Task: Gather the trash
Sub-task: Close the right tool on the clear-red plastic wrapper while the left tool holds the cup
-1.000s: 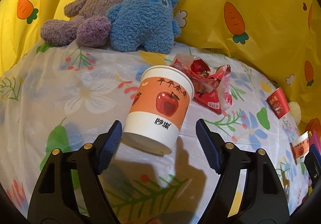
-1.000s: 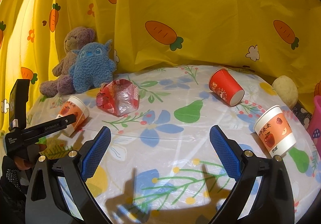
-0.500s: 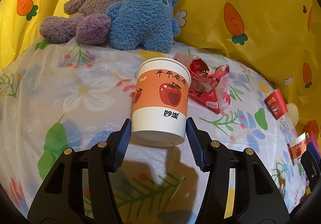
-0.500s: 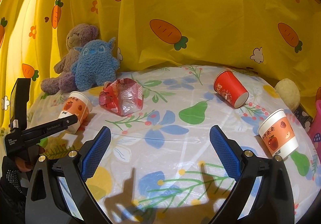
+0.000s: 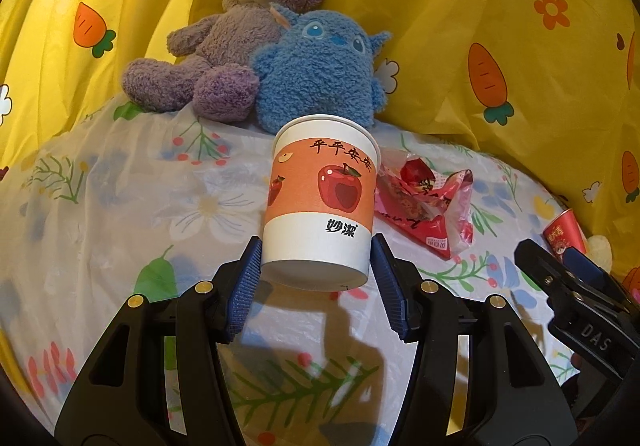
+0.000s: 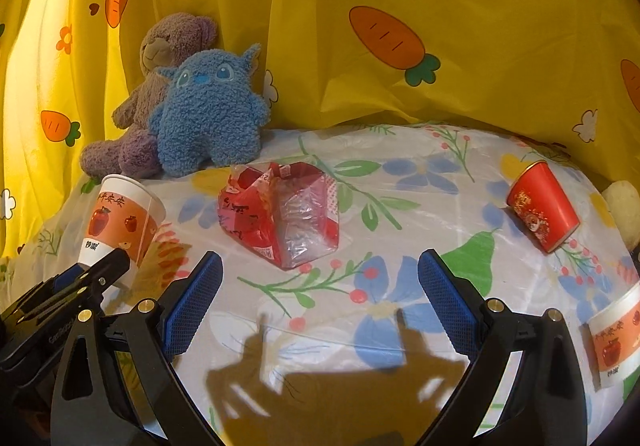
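An orange-and-white paper cup with an apple print stands upright between the blue pads of my left gripper, which is shut on its base. The right wrist view shows the same cup at the far left, held just above the flowered tablecloth. My right gripper is open and holds nothing. It hovers just short of a crumpled red and clear snack bag. A red paper cup lies on its side at the right. A second apple-print cup sits at the right edge.
A purple teddy bear and a blue plush monster lean against the yellow carrot-print curtain at the back. A pale round thing lies behind the red cup. The cloth falls away at the left and right edges.
My left jaws closed on the tilted apple cup, which now stands upright and slightly raised. My right gripper swung left, toward the snack bag, and stayed open.
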Demonstrator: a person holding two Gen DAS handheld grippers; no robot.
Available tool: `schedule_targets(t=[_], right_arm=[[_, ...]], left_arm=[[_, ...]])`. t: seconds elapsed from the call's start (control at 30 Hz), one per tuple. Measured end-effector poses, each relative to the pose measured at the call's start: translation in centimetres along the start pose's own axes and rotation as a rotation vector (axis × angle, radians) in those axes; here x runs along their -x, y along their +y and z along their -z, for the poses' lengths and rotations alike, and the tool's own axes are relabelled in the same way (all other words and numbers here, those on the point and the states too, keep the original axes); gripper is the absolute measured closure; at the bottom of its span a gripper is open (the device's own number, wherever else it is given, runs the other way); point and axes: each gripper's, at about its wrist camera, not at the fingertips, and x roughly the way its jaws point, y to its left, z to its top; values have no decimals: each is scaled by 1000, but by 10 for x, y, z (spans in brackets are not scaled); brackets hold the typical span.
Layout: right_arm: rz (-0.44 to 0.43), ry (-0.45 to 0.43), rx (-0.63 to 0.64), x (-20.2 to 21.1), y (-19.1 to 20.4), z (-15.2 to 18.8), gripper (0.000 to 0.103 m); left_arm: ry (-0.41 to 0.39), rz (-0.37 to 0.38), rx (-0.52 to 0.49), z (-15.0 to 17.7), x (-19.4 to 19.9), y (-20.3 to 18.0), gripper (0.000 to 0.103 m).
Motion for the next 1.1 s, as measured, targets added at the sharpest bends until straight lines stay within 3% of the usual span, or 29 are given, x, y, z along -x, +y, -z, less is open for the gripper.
schedule_targets(t=[0.23,0.33,0.53,0.67,0.93,1.1], right_arm=[[-34,48,14,-45,17,-12,14],[-33,71,24,-58,22,-14,22],[-21,99,29,-78,29,-17,28],[-13,136,18,-89,27,-20,42],[-11,181,-3,-97,22,-18,81],[9,152,-2,-91,19,-18,93]], left_arm=[[9,-15,24,0,-9,5,49],[8,-12,27,0,-11,5,49],[23,15,9,2,-16,-3,49],[32,31,0,3,-18,-6,49],[47,58,-14,6,-20,-11,49],[57,66,-21,8,-22,-12,49]])
